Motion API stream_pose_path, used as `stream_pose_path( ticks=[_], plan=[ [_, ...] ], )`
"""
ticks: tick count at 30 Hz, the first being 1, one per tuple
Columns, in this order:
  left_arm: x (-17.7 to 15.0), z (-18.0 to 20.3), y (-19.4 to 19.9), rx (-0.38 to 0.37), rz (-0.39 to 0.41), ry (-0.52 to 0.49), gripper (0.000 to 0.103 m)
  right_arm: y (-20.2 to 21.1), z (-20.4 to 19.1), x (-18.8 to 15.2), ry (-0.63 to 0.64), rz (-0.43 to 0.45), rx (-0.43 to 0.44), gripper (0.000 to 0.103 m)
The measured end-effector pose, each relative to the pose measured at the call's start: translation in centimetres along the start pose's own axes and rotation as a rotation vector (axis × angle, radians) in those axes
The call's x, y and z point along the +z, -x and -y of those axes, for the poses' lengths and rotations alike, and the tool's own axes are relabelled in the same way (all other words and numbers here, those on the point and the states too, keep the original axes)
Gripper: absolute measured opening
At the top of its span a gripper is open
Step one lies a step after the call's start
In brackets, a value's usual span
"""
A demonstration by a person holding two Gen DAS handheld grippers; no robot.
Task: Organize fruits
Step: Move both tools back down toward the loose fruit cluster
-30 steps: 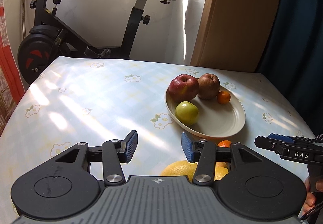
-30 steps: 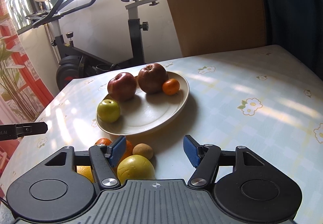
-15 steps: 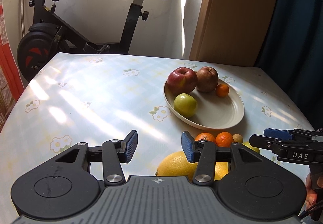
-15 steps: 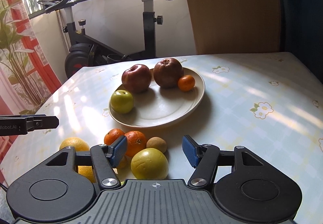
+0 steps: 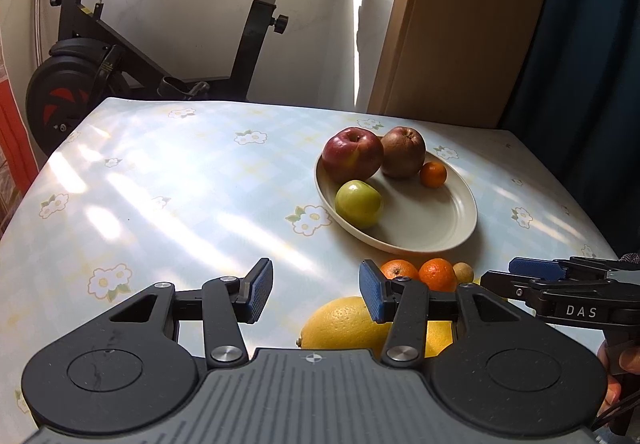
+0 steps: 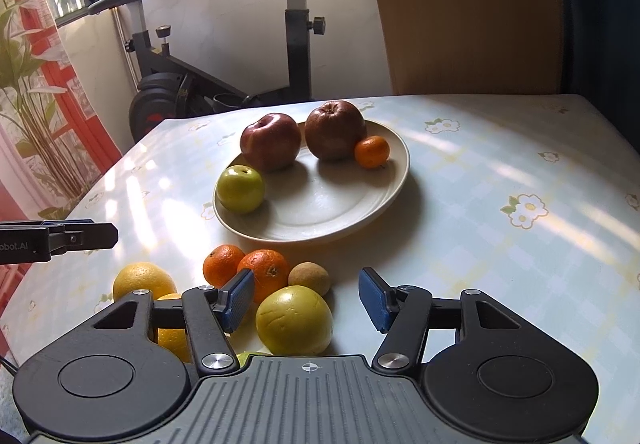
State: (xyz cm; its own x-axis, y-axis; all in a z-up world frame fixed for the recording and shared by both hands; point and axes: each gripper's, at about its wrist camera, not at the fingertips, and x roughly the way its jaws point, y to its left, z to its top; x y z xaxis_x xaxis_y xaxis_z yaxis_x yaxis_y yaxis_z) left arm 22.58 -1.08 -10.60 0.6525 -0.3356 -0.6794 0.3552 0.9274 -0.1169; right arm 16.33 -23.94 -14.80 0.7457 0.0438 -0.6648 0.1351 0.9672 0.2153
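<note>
A cream oval plate [image 6: 352, 211] [image 5: 440, 232] holds a red apple [image 6: 270, 141], a darker brownish apple [image 6: 334, 129], a green apple [image 6: 240, 188] and a small mandarin [image 6: 371, 151]. In front of it on the table lie two oranges [image 6: 256, 268], a small brown fruit [image 6: 309, 278], a yellow-green citrus [image 6: 294, 320] and yellow citrus fruits [image 6: 142, 280] [image 5: 344, 324]. My right gripper [image 6: 306, 298] is open and empty, just above the yellow-green citrus. My left gripper [image 5: 316, 290] is open and empty, left of the loose fruit.
The table has a pale flowered cloth [image 5: 180, 183]. An exercise bike [image 5: 120, 55] stands behind its far edge. A wooden panel [image 6: 460, 11] and dark curtain are at the back right. The other gripper shows at each view's side [image 5: 560, 284] [image 6: 56, 240].
Both grippers have drawn back toward me and risen, so the loose fruit in front of the plate has come into fuller view. Both stayed open and no fruit has moved.
</note>
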Motion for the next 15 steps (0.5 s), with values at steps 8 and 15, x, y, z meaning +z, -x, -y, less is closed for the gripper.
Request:
stream_pose_path(
  ticks=[8,15],
  plan=[
    [1.7,1.2,-3.2,-0.109,-0.111,-0.035,0.05,-0.6,0.0,1.0,0.012,-0.014,-0.004,0.053],
    [1.9,2.7,-6.0,-0.197,-0.185,-0.112,0.049,-0.1,0.1,0.6,0.008,-0.019,0.005,0.052]
  ],
)
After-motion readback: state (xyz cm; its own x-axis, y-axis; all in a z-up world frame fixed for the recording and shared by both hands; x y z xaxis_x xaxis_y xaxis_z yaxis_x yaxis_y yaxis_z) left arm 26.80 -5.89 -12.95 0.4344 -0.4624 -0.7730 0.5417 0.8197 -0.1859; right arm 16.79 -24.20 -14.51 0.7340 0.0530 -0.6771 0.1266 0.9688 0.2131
